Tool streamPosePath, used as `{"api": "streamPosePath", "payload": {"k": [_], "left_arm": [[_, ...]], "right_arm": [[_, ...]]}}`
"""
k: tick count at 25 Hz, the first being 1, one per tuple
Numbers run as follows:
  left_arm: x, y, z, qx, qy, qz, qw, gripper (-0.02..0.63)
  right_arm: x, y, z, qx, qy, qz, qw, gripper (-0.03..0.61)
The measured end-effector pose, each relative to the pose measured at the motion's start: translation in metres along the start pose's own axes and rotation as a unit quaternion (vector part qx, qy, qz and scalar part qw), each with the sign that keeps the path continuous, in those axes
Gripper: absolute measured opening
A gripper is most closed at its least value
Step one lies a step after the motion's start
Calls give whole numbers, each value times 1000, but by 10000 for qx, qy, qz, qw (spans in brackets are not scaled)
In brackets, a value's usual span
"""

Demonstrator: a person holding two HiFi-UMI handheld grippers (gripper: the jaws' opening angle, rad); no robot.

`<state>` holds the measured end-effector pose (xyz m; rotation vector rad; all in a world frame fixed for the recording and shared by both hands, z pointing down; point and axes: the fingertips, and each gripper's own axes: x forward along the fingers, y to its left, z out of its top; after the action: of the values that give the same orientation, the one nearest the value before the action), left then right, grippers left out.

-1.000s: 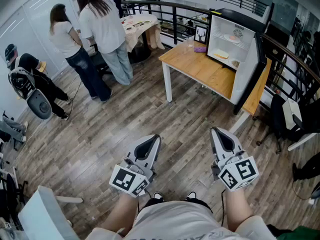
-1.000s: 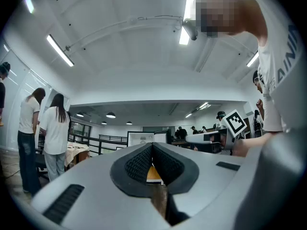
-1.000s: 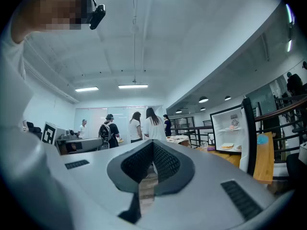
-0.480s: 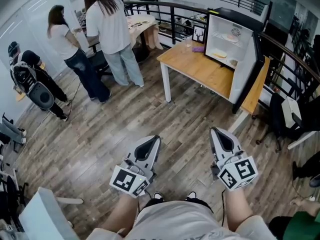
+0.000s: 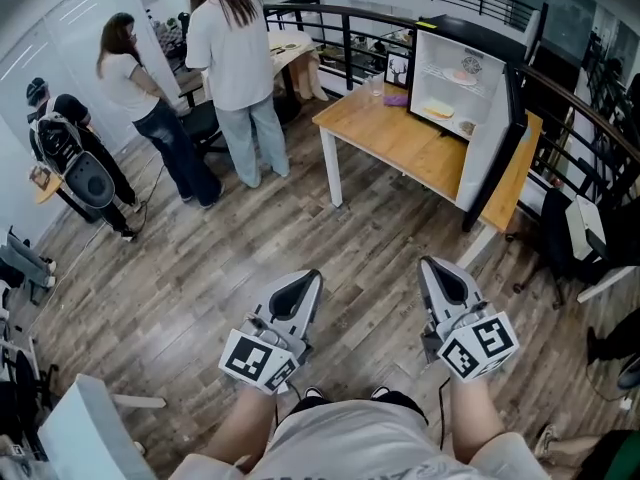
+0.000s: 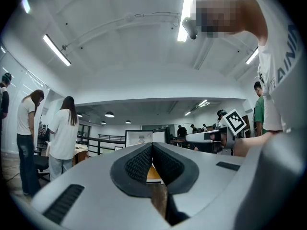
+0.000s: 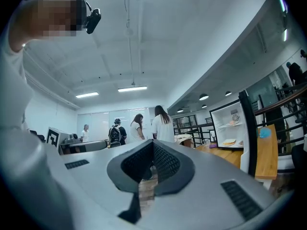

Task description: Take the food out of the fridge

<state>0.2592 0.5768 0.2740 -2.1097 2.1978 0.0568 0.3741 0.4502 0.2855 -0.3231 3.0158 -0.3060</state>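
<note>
A person in a white top (image 5: 235, 53) stands at the far left. The left gripper (image 5: 304, 286) hangs low over the wood floor (image 5: 200, 268), its fingers (image 6: 138, 164) clenched on nothing. The right gripper (image 5: 437, 271) beside it is clenched too, empty. Well ahead, right, the open fridge (image 5: 480, 148) stands on the desk (image 5: 390, 138), food (image 5: 441, 109) on its shelves.

My head camera looks forward and steeply down, and I see the open fridge (image 5: 455, 78) on its table (image 5: 390, 138) well ahead at upper right. The cameras on the left gripper (image 5: 308, 280) and right gripper (image 5: 432, 266) sit close behind their jaws, facing forward under much ceiling (image 6: 144, 56). All three views share that fridge.
</note>
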Motion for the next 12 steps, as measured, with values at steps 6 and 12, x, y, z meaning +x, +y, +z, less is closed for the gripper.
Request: {"api": "streamPosePath", "payload": {"k": [6, 12], "left_arm": [[36, -20, -12, 20, 59, -9, 10000, 9], [80, -27, -26, 6, 120, -130, 9998, 9]], "right_arm": [[-10, -42, -2, -84, -15, -55, 9999, 20], [-5, -83, -3, -60, -23, -104, 9999, 20]]}}
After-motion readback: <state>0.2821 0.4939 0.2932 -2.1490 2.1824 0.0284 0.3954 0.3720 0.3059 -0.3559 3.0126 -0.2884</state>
